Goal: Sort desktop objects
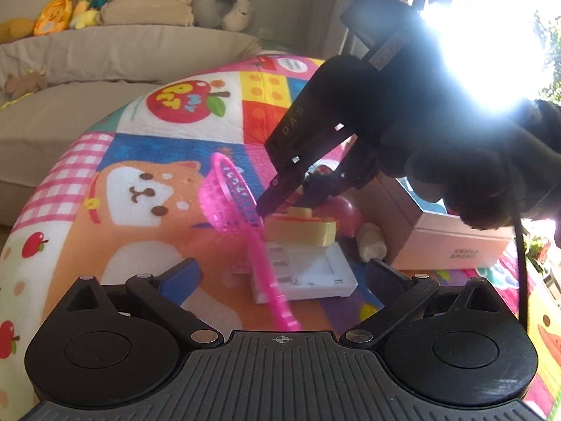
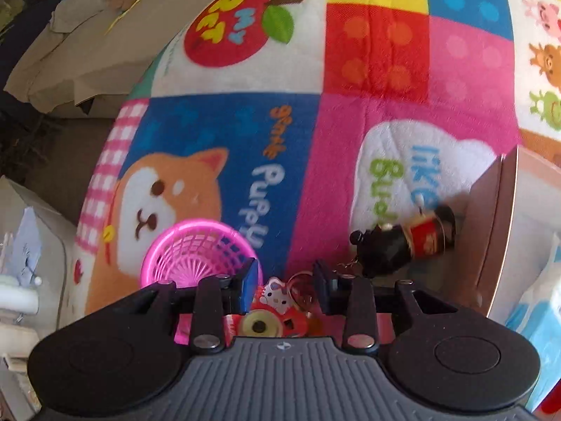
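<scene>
Pink strainer (image 2: pixel 196 256) lies just left of the spread right tool (image 2: pixel 285 282)

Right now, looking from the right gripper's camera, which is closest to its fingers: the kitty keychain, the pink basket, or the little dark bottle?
1. Kitty keychain: right between the right gripper's fingers.
2. Pink basket: just beside the left finger.
3. Little dark bottle: farther out on the right, lying next to the box.
</scene>
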Motion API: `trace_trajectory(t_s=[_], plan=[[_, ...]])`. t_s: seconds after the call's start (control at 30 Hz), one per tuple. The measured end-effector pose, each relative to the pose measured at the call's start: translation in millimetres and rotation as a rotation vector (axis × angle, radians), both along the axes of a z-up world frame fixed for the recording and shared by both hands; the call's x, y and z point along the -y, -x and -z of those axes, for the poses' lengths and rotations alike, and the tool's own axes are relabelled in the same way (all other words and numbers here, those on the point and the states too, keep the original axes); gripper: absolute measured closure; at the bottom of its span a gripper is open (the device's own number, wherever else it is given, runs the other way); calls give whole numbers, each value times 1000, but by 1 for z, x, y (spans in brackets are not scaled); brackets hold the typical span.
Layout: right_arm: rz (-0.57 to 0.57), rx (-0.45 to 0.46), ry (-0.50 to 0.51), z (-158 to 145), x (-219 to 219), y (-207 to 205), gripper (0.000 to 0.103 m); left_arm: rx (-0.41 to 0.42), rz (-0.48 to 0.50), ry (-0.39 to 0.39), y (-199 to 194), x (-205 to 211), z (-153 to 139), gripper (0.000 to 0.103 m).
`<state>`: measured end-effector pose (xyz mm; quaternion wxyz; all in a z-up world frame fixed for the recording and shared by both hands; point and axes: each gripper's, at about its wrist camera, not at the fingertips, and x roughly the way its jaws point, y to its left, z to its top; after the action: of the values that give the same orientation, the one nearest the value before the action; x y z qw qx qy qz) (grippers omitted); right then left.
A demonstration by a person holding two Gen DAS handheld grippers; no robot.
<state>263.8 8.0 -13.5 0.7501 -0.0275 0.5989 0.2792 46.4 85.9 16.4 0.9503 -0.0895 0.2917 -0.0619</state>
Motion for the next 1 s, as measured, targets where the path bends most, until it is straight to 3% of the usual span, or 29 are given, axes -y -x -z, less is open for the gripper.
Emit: trace_trajectory(t_s=[0.1, 0.27, 0.33, 0.47, 0.57, 0.8, 0.9, 1.0], plan=[[-40, -34, -48, -12, 12, 36, 70, -16, 36, -32, 13, 10, 3, 0], [-60, 342, -6, -60, 51, 80, 66, -34, 34, -54, 21, 20, 3, 0], [-34, 391, 20, -64, 64, 85, 65, -35, 25, -74, 22, 24, 2, 0], [-88, 529, 67, -57, 75, 110, 65, -25, 36, -114, 30, 29, -2, 0], [-137, 569, 49, -42, 72, 127, 65, -40, 2, -168, 32, 27, 1, 0], [-173, 652, 4, -7, 65, 173, 65, -29, -191, -368, 36, 9, -2, 0], [-160, 683, 19, 2, 76, 187, 64, -43, -232, -301, 32, -5, -8, 0], [-110, 681, 6, 10, 91, 188, 64, -25, -183, -232, 32, -2, -15, 0]])
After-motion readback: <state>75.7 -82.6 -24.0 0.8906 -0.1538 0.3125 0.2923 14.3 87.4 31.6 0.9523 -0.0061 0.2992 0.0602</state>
